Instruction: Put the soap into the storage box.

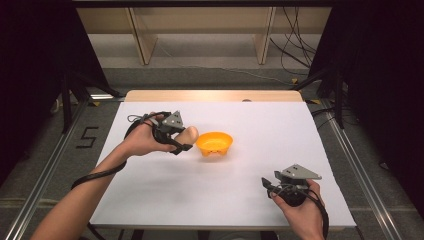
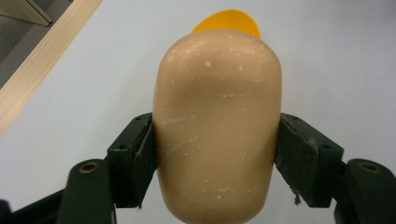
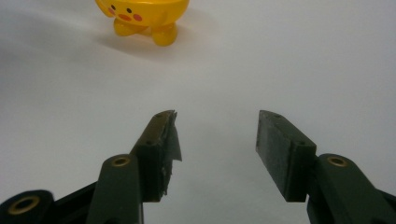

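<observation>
My left tool [image 1: 186, 138] grips a smooth tan egg-shaped plastic piece [image 2: 217, 126] between both jaws, held just left of the small yellow duck-faced bowl [image 1: 214, 143] at mid tabletop [image 1: 260, 170]. I judge the piece is lifted but not yet placed in the bowl. My right tool [image 3: 217, 135] waits released at the near right, jaws apart, aimed toward the bowl.

Bowl [image 1: 214, 143] is orange-yellow with black dot eyes and pink cheek spots on its lower front, egg-shaped object [image 2: 217, 126] is matte tan with pale scuff lines, both grippers' jaws are black with brass-coloured screw holes, table [image 1: 260, 185] is plain white.
</observation>
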Motion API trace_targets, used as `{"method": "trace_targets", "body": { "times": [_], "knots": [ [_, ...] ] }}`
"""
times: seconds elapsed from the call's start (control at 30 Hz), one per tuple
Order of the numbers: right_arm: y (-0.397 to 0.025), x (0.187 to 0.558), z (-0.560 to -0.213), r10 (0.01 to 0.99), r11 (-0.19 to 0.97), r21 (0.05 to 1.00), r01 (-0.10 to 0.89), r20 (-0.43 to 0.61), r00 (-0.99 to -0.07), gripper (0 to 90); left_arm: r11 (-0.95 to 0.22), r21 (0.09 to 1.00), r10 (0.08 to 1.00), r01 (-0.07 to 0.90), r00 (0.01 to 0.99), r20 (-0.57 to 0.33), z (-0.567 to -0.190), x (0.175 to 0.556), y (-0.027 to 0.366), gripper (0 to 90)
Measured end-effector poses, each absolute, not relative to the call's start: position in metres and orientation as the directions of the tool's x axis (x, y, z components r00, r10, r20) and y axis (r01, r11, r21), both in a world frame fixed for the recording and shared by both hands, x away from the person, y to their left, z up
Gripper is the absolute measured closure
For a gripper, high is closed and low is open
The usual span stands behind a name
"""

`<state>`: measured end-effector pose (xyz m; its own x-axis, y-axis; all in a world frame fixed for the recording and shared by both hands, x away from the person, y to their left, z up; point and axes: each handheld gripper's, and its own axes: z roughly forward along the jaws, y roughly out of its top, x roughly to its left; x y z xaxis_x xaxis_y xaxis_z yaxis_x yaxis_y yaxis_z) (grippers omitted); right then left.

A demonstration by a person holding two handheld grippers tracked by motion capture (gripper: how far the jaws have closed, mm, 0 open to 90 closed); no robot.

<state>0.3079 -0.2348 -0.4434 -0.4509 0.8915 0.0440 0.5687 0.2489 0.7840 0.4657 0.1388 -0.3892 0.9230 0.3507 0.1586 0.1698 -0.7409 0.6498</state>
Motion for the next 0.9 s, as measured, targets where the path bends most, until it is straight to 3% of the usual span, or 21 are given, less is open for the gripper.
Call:
{"method": "trace_targets", "body": {
  "times": [0.9],
  "knots": [
    [-0.236,0.308,-0.442,0.889,0.25,0.787,0.564,0.044,-0.455,47.7,-0.79,0.592,0.304,0.159,0.94,0.153,-0.389,0.476,0.121,32.5]
  ]
}}
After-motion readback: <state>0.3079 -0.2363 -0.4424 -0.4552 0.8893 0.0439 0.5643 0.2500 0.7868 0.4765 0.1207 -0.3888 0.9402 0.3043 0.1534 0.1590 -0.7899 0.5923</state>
